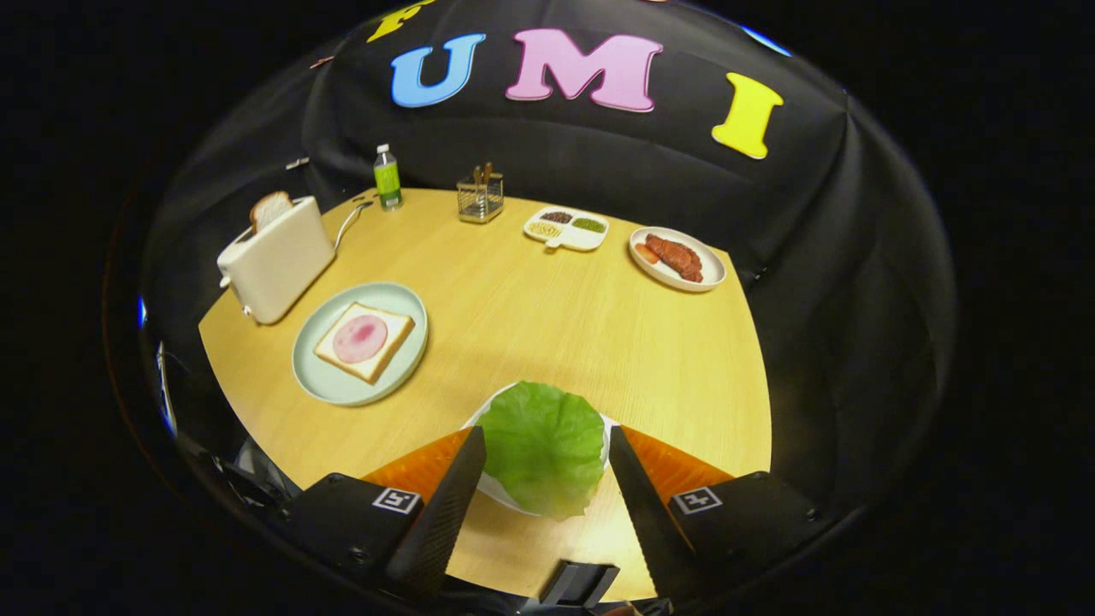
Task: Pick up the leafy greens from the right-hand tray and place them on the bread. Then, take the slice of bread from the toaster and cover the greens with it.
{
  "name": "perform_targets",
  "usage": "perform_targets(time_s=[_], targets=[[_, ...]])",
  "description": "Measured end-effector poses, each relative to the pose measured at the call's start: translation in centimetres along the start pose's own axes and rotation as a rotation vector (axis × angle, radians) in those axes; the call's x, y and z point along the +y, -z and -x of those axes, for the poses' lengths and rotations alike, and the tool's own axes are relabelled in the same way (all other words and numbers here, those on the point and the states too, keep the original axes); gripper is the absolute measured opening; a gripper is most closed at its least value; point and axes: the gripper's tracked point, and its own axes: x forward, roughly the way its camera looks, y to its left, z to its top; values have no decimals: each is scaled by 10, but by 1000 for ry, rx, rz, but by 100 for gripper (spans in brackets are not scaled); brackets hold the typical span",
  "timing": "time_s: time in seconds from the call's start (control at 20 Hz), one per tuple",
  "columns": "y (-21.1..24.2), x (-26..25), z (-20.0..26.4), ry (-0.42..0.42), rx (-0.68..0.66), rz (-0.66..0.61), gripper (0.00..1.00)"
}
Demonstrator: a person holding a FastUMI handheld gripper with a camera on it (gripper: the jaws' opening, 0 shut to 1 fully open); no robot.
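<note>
Gripper (pixel 546 441) fingers spread apart, nothing clamped. Lettuce leaf (pixel 544 445) lies between them on a white tray (pixel 492 489). Beyond, left on the worktop (pixel 547 316): plate (pixel 321 376) carrying bread (pixel 376 346) topped with a ham slice (pixel 360 337). Toaster (pixel 278 261) behind it, bread slice (pixel 270 208) poking up. Bottle (pixel 387 177), wire holder (pixel 480 197), divided dish (pixel 566 228), meat plate (pixel 676 257) farther back.

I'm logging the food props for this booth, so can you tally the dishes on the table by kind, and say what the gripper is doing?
Round plates: 3, one under the bread, one under the meat, one under the leafy greens
Divided trays: 1
Total: 4
The gripper is open, its fingers either side of the greens.
</note>
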Motion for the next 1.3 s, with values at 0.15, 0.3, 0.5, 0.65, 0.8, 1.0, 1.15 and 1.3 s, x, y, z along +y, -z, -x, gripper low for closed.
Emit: perform_targets(time_s=[0.15,0.3,0.5,0.65,0.8,1.0,1.15,1.3], targets=[[22,1,-26,-35,88,50,85],[30,4,-44,-70,135,70,79],[46,2,-70,-75,203,85,75],[56,8,-79,-109,236,10,67],[56,4,-79,-100,230,-7,59],[58,2,-77,-101,236,-12,9],[51,2,-69,-91,197,8,9],[41,3,-56,-85,164,-8,9]])
